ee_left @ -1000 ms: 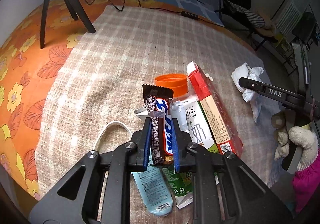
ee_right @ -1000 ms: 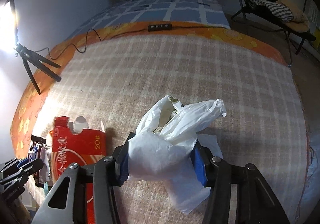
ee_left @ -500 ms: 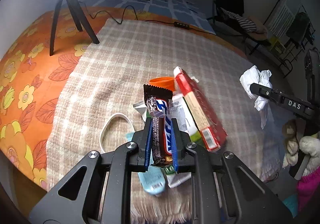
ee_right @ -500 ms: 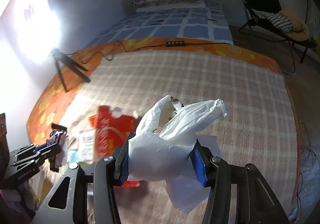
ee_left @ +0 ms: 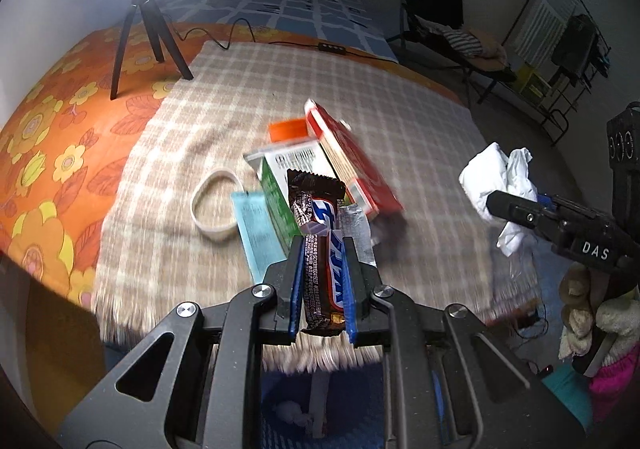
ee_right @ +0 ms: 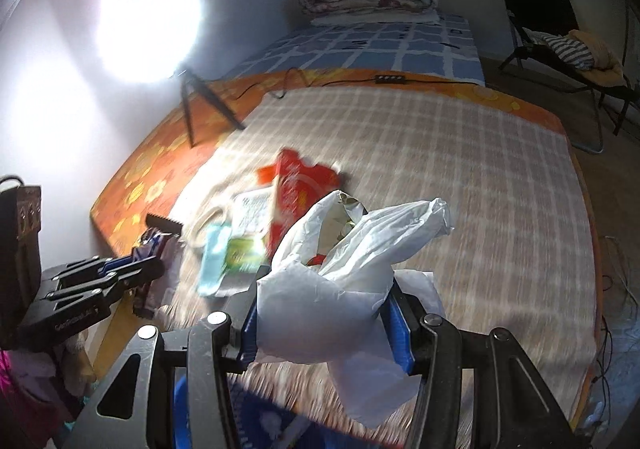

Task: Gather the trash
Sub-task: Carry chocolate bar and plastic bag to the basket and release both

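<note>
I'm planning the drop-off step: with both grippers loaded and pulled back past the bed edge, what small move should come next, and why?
Probably lower both over the blue bin below. The left gripper is shut on the brown candy bar wrapper, the right gripper on the crumpled white plastic bag, and the bin already holds a white wad.

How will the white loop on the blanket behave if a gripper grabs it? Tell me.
The white loop looks thin and band-like, so probably light and floppy, sagging once lifted. It lies flat on the checked blanket, so pinching its edge may be fiddly. Its open shape suggests no rolling.
</note>
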The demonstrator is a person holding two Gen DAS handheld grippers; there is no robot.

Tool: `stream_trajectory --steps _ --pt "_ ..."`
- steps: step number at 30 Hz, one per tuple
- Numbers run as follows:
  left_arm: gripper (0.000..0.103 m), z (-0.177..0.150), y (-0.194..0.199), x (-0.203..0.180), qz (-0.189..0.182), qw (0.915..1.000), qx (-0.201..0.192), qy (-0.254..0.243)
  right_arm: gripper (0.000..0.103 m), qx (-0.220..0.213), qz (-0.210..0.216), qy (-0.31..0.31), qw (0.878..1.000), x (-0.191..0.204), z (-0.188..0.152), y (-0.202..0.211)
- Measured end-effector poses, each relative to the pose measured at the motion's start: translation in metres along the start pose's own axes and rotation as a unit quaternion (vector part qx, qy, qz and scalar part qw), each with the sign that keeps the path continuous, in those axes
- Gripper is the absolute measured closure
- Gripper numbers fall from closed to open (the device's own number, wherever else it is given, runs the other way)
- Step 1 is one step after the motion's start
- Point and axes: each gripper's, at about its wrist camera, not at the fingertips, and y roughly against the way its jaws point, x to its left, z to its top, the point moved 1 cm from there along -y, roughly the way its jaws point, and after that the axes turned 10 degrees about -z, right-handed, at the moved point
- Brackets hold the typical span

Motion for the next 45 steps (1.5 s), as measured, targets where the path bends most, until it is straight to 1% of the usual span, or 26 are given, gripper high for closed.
stream_trajectory --steps 5,12,19,27,32,37,45 --pt "0.088 -0.032 0.014 -0.013 -0.003 1.0 0.004 -0.005 0.049 0.009 0.012 0.014 1.0 0.016 -0.034 0.015" --pt "0.088 -0.071 0.023 -0.024 -0.008 0.9999 0.013 0.001 0.049 0.019 0.022 0.035 0.999 0.035 -0.07 0.027" --pt "0.088 -0.107 0.016 -0.026 -0.012 0.9992 0.035 0.011 0.049 0.032 0.025 0.054 0.998 0.054 -0.106 0.029" --pt "0.088 -0.146 -0.003 -0.022 -0.014 0.9965 0.075 0.032 0.049 0.063 0.03 0.054 0.996 0.064 -0.139 0.015" --pt "0.088 -0.163 -0.012 -0.015 -0.008 0.9948 0.092 0.043 0.049 0.081 0.03 0.053 0.995 0.066 -0.154 0.004" --pt "0.088 -0.174 -0.021 -0.007 0.001 0.9931 0.107 0.049 0.048 0.095 0.028 0.057 0.993 0.07 -0.166 -0.006" --pt "0.088 -0.184 -0.033 0.0 0.014 0.9911 0.122 0.051 0.047 0.114 0.026 0.063 0.991 0.073 -0.178 -0.021"
